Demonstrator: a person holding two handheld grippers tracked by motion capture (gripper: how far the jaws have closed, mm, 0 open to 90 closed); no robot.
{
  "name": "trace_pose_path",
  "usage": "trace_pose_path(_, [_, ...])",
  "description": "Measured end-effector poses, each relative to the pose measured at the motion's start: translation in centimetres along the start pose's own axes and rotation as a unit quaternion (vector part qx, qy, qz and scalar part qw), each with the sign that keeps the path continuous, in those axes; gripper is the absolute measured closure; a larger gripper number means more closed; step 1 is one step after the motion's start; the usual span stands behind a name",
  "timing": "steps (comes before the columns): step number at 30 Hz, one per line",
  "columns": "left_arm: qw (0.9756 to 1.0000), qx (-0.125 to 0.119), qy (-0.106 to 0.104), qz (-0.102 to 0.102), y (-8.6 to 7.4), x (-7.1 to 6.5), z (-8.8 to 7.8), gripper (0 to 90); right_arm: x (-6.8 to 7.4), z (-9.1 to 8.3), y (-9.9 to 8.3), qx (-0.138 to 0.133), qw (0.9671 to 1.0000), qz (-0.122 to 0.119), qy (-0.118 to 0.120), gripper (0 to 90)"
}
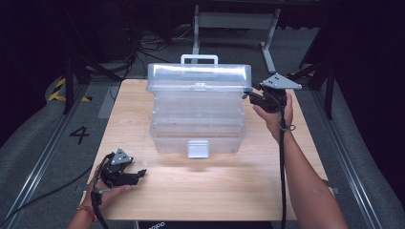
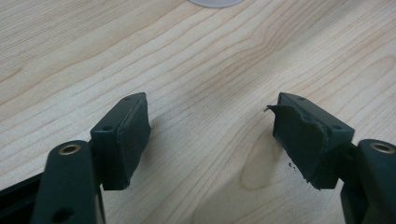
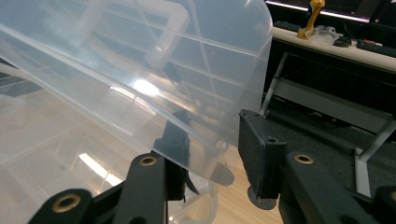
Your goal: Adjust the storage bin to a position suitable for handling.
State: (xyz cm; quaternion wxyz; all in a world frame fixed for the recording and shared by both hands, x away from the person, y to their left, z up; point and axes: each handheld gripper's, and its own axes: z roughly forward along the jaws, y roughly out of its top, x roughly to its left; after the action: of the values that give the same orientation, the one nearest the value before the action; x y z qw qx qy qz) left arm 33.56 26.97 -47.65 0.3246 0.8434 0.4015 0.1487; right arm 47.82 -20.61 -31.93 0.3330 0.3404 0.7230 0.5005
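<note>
A clear plastic toolbox (image 1: pixel 198 124) stands on the wooden table (image 1: pixel 215 186), its white latch (image 1: pixel 197 149) facing me. Its lid (image 1: pixel 198 76) is raised at the back, with a handle (image 1: pixel 199 59) on top. My right gripper (image 1: pixel 250 95) is at the lid's right end. In the right gripper view the lid's edge (image 3: pixel 140 70) lies between the jaws of the right gripper (image 3: pixel 212 158), with a gap to the right pad (image 3: pixel 252 149). My left gripper (image 1: pixel 141 174) rests low at the table's front left. Its jaws (image 2: pixel 212 135) are open over bare wood (image 2: pixel 187 56).
Behind the table stands a white metal frame (image 1: pixel 234 21), with cables on the dark floor (image 1: pixel 143 45). A floor rail (image 1: pixel 38 162) runs along the left. The right gripper view shows a bench (image 3: pixel 336 46) with small items beyond the table's edge.
</note>
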Motion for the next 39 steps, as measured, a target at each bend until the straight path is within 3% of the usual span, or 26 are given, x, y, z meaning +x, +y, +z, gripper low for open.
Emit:
trace_pose_path(5, [1.0000, -0.009, 0.002, 0.001, 0.0, 0.0, 0.3, 26.2, -0.3, 0.4, 0.2, 0.000, 0.9999, 0.013, -0.008, 69.0])
trace_pose_path(13, [0.9998, -0.019, 0.002, 0.006, -0.1, 0.1, 0.4, 25.8, 0.0, 1.0, 0.6, -0.003, 0.9990, -0.010, -0.044, 73.9])
trace_pose_path(18, [0.9998, -0.019, 0.002, 0.006, -0.1, 0.1, 0.4, 25.8, -0.3, 1.3, 0.9, -0.006, 0.9989, -0.017, -0.044, 73.8])
trace_pose_path(39, [0.9999, -0.016, 0.003, 0.003, -0.2, 0.0, 0.3, 25.8, -1.8, 3.1, 2.2, -0.003, 0.9990, 0.015, -0.042, 76.1])
